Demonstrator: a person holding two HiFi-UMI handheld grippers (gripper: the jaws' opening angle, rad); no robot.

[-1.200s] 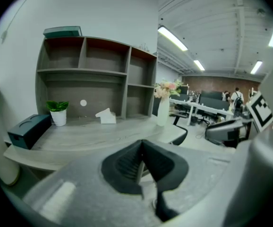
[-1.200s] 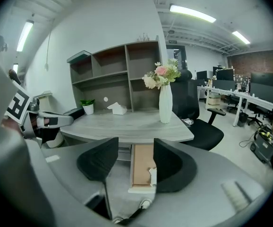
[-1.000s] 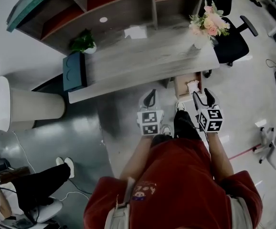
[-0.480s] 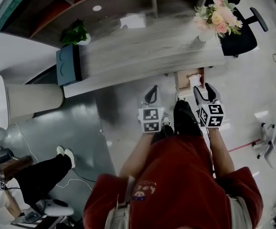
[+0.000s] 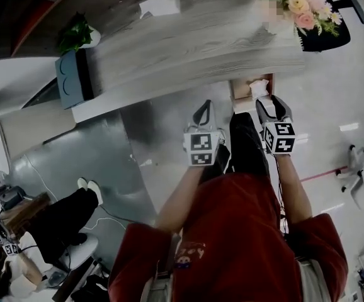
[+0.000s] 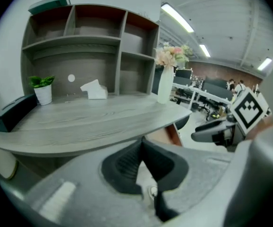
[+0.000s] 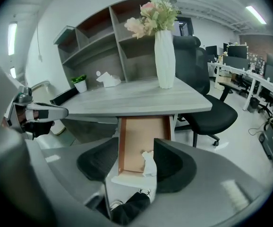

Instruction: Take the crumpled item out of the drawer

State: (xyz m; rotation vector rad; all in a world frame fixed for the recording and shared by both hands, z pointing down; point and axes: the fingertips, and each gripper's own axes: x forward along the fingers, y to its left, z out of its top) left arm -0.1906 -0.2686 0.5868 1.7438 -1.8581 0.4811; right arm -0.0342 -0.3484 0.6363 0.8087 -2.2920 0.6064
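An open wooden drawer (image 7: pixel 141 136) hangs under the grey desk (image 7: pixel 127 100). A white crumpled item (image 7: pixel 149 163) lies at its front right; the head view shows the crumpled item (image 5: pixel 257 88) in the drawer (image 5: pixel 242 92) too. My right gripper (image 7: pixel 136 144) is open just short of the drawer front, apart from it, jaws framing the drawer and the item. In the head view the right gripper (image 5: pixel 268 104) is below the drawer. My left gripper (image 6: pixel 142 141) is shut on nothing, held before the desk edge; the left gripper (image 5: pixel 203 106) is left of the drawer.
A white vase of flowers (image 7: pixel 165 60) stands on the desk above the drawer. A black office chair (image 7: pixel 207 112) is to the right. A tissue box (image 6: pixel 95 90), a potted plant (image 6: pixel 43 86) and a dark box (image 5: pixel 75 77) sit on the desk. A seated person's legs (image 5: pixel 62 216) are at the left.
The desk and drawer have come closer as the person stepped forward. Both grippers moved nearer the desk, the right one up to the drawer front. Jaw states are unchanged.
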